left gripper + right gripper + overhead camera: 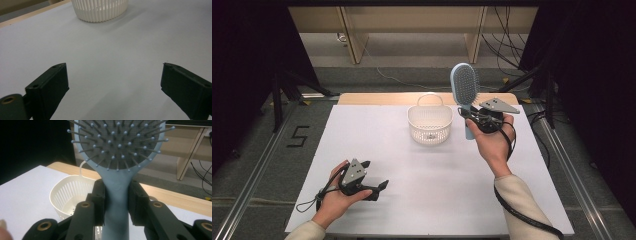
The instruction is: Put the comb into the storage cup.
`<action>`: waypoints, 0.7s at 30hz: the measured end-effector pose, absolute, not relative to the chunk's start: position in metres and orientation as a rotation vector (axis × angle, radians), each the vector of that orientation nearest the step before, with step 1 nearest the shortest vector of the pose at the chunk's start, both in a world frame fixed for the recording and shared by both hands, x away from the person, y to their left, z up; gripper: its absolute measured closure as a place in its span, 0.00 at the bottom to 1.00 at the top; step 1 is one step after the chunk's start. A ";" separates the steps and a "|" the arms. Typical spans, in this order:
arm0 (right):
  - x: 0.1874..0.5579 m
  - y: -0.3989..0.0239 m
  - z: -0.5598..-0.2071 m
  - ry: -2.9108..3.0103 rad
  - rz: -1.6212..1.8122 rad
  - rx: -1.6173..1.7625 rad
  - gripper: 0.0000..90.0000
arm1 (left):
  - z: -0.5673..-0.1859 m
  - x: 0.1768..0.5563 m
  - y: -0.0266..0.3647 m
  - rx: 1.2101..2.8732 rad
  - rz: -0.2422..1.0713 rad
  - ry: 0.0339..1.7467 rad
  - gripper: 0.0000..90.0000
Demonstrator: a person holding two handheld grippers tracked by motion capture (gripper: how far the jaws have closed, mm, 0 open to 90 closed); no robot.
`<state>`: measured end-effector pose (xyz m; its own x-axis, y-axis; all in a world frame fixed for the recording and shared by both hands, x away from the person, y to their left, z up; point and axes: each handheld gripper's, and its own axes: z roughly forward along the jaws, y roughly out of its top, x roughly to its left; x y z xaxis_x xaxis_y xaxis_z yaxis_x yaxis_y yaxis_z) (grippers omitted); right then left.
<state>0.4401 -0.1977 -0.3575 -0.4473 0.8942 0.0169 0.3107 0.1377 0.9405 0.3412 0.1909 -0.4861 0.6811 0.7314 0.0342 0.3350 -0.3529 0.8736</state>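
Observation:
A light blue hairbrush (464, 87) stands upright in the air, to the right of a white slatted basket (430, 124) at the table's far middle. My right gripper (471, 116) is shut on its handle (117, 202), the bristled head (120, 142) pointing up; the basket (67, 195) lies below and to the left. My left gripper (374, 176) rests low at the table's near left, open with nothing between its jaws (115, 82). The basket (100, 10) stands farther ahead of it.
A white sheet (427, 170) covers the table, with a wooden edge (377, 98) showing at the back. Wooden furniture legs (354, 35) and cables (507, 45) lie on the floor beyond. A tripod leg (277, 100) stands at the left.

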 end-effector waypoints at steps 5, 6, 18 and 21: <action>0.441 -0.197 -0.357 1.844 1.311 1.154 0.78 | -0.486 0.341 0.191 1.954 0.531 0.828 0.08; 0.442 -0.196 -0.357 1.844 1.313 1.155 0.78 | -0.486 0.341 0.191 1.953 0.530 0.828 0.08; 0.444 -0.190 -0.355 1.839 1.331 1.151 0.78 | -0.486 0.341 0.191 1.951 0.529 0.831 0.08; 0.445 -0.189 -0.355 1.839 1.334 1.153 0.78 | -0.486 0.342 0.191 1.952 0.528 0.829 0.08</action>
<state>0.4451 -0.1894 -0.3552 -0.4541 0.8904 0.0298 0.3044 0.1236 0.9445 0.3416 0.1909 -0.4863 0.6810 0.7317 0.0303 0.3366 -0.3495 0.8744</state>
